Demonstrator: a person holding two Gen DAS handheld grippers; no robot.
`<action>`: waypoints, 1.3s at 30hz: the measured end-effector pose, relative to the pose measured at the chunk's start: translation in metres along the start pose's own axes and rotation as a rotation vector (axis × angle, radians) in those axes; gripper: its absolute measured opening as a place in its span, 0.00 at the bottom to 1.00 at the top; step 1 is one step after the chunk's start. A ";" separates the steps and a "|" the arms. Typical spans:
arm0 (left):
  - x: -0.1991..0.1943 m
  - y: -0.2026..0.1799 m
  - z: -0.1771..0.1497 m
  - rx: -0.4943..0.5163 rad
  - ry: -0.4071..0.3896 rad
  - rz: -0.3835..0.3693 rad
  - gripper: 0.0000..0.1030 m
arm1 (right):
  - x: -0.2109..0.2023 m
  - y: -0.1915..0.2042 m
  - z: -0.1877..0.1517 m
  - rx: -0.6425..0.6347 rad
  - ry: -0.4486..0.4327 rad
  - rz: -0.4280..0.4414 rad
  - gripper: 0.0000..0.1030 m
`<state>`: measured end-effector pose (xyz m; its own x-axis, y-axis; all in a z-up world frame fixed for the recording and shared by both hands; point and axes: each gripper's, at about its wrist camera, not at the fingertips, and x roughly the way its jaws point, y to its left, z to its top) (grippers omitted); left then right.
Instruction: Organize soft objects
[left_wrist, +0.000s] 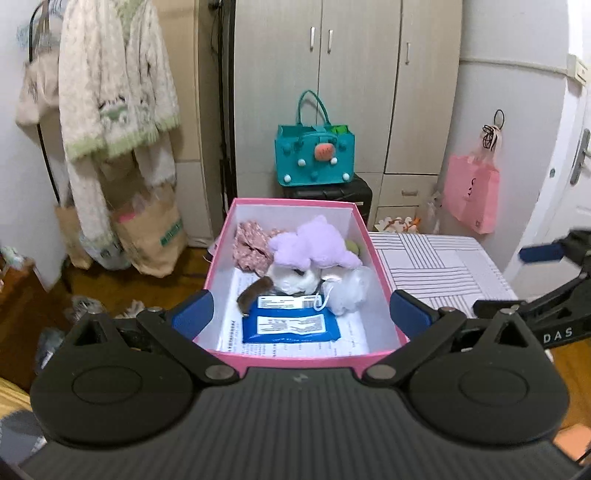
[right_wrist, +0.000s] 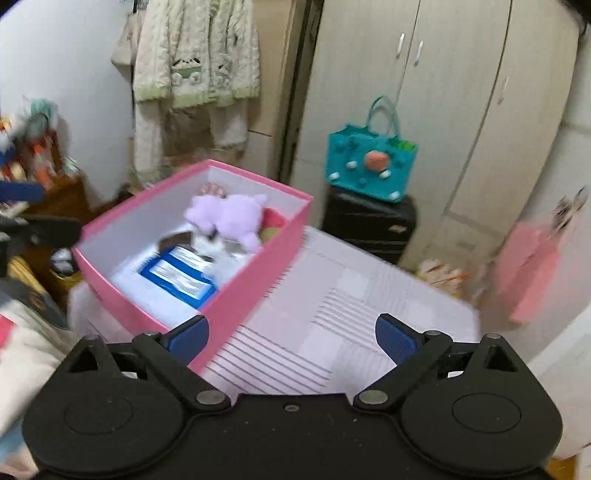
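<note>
A pink box (left_wrist: 218, 266) stands on the striped table (left_wrist: 436, 266). Inside lie a purple plush toy (left_wrist: 314, 243), a pink floral cloth (left_wrist: 251, 243), a white mesh puff (left_wrist: 347, 291), a white and brown soft toy (left_wrist: 291, 280) and a blue wipes pack (left_wrist: 291, 325). My left gripper (left_wrist: 301, 314) is open and empty, its fingers either side of the box's near end. My right gripper (right_wrist: 291, 336) is open and empty above the table, to the right of the box (right_wrist: 258, 273). The purple plush (right_wrist: 229, 218) and wipes pack (right_wrist: 181, 277) show there too.
A teal felt bag (left_wrist: 314, 155) sits on a black suitcase (left_wrist: 328, 194) by the wardrobe (left_wrist: 332, 74). A pink bag (left_wrist: 469, 192) hangs at right. A knit cardigan (left_wrist: 110, 92) and paper bags (left_wrist: 151, 236) hang at left. The right gripper's fingers (left_wrist: 543, 253) show at the left view's edge.
</note>
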<state>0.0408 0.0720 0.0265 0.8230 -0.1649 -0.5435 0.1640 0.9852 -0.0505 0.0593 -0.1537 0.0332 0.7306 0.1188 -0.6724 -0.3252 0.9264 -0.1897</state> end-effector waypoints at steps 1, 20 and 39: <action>-0.004 -0.002 -0.002 0.014 -0.002 0.005 1.00 | -0.005 0.001 -0.004 0.002 -0.012 -0.034 0.96; -0.018 -0.051 -0.030 0.067 0.120 0.056 1.00 | -0.067 0.000 -0.048 0.233 -0.116 -0.040 0.96; -0.024 -0.065 -0.045 0.051 0.015 0.046 1.00 | -0.073 -0.003 -0.077 0.378 -0.121 -0.134 0.96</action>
<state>-0.0141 0.0144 0.0051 0.8220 -0.1183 -0.5570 0.1539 0.9879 0.0173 -0.0394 -0.1925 0.0281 0.8241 0.0088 -0.5664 0.0040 0.9998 0.0214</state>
